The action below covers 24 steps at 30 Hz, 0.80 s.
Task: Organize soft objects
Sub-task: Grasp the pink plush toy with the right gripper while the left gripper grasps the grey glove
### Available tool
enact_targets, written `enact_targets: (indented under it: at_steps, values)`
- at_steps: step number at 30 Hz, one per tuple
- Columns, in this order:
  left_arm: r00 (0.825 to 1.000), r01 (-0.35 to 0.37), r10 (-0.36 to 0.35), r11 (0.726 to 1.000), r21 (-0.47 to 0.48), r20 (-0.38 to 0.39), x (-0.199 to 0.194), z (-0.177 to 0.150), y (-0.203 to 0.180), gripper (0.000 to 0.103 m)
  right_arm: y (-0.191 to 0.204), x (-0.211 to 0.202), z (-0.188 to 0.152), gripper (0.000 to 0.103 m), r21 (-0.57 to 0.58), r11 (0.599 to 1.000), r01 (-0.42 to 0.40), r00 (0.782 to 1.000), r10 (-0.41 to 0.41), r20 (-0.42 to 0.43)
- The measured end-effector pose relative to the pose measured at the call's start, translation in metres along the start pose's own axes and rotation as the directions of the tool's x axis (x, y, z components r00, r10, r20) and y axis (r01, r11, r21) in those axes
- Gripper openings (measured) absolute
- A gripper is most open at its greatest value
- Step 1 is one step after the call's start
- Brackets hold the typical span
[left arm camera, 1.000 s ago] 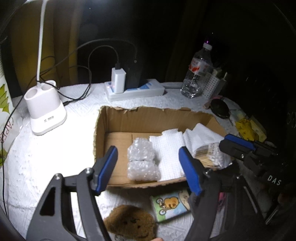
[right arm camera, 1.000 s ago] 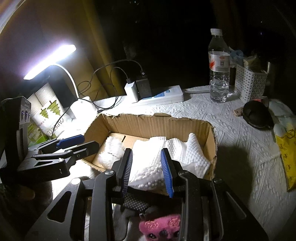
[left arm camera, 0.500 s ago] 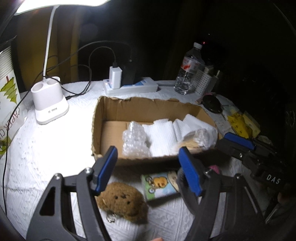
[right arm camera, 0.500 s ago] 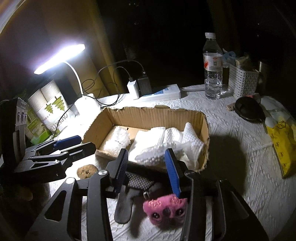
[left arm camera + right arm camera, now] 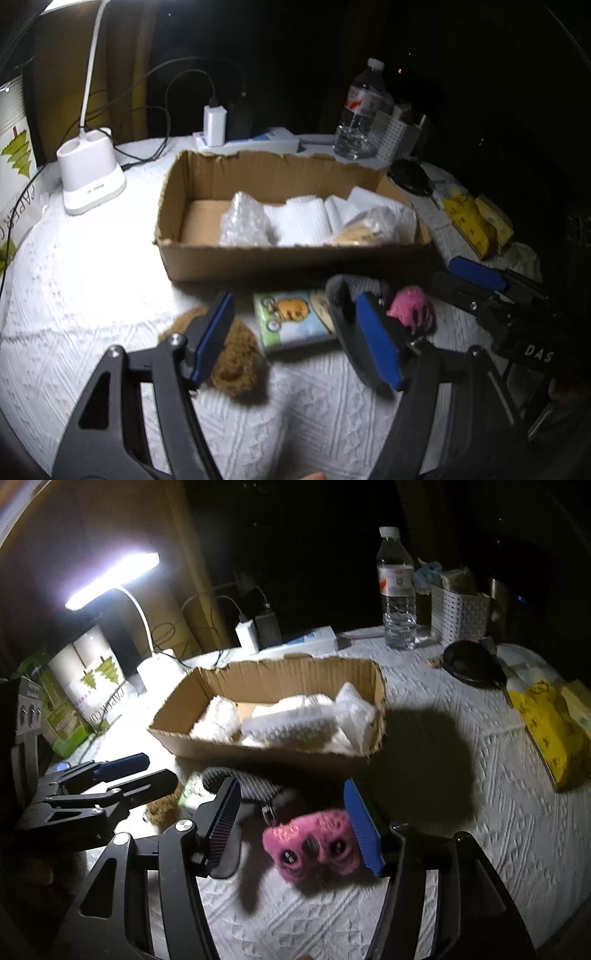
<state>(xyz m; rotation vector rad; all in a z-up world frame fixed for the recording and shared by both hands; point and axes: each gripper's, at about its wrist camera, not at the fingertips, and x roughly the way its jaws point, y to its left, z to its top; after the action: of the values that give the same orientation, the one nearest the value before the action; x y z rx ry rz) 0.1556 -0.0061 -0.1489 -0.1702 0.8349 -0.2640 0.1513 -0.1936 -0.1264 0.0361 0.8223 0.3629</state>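
The box (image 5: 295,258) sits mid-frame in both views and is partly filled: a bubble-wrap bundle (image 5: 245,223) toward its left, white foam sheets (image 5: 303,221) in the middle, and another wrapped bundle (image 5: 373,225) at its right end. That much looks sorted.

Left outside, along the lower part of both frames in front of the box, are a brown plush (image 5: 232,362), a tissue pack (image 5: 291,319) with a cartoon print, a grey insole (image 5: 236,779) and a pink plush (image 5: 314,845). So roughly half the job seems to remain.

The left gripper (image 5: 295,339) stands wide with nothing between its pads, above the brown plush and tissue pack. The right gripper (image 5: 291,823) has just been opening and now stands wide; the pink plush lies between its fingers, close against the right one, but I judge it is not clamped.

Readable writing: "DAS" on the right gripper's body at the lower right of the left view, and "PAPER" on the tree-printed pack (image 5: 14,184) at the left edge. The bottle (image 5: 397,590) label is too small to read
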Motion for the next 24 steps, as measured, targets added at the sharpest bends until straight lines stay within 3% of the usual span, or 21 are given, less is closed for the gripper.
enact_targets:
  at_steps: [9, 22, 24]
  values:
    - [0.999, -0.002, 0.001, 1.0, -0.015, -0.037, 0.006, -0.02, -0.006, 0.07, -0.006, 0.024, -0.024, 0.074, -0.037, 0.999, 0.03, 0.998, -0.032, -0.058]
    - [0.996, -0.022, 0.022, 1.0, -0.003, -0.081, 0.021, -0.022, -0.016, 0.07, -0.006, 0.058, -0.043, 0.074, -0.082, 0.997, 0.01, 0.991, -0.021, -0.135]
    - [0.996, -0.025, 0.025, 1.0, 0.008, -0.087, 0.025, -0.021, -0.021, 0.07, -0.005, 0.058, -0.043, 0.069, -0.088, 0.996, 0.011, 0.991, -0.023, -0.132]
